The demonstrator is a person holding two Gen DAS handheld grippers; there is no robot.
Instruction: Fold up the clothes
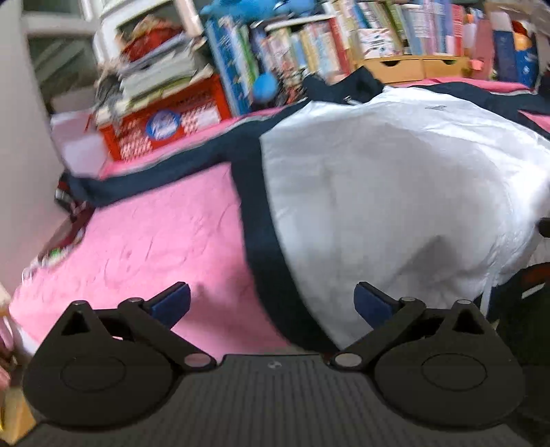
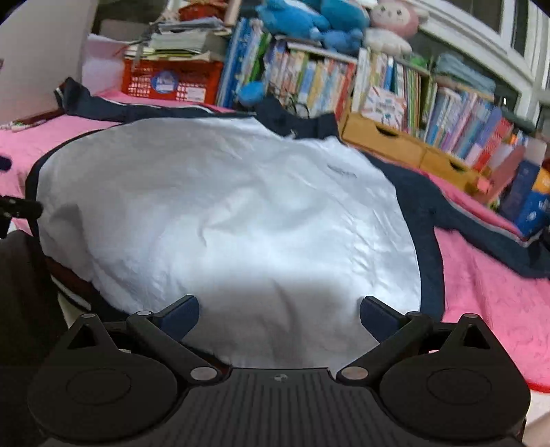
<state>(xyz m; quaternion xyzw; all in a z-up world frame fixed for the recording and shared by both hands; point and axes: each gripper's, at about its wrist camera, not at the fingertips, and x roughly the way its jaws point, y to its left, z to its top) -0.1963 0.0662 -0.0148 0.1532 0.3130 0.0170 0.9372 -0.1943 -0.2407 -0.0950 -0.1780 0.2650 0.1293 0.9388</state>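
Note:
A white jacket with navy side panels, sleeves and collar lies spread flat on a pink bedspread. In the right wrist view the same jacket fills the middle, its navy collar at the far end and a navy sleeve stretched to the right. My left gripper hovers open over the jacket's near left edge, with nothing between its blue pads. My right gripper is open above the jacket's near hem, also holding nothing.
Bookshelves packed with books line the far side, with blue plush toys on top. A red crate under stacked papers stands at the far left, wooden drawer boxes at the bed's far edge. Pink bedspread lies bare to the right.

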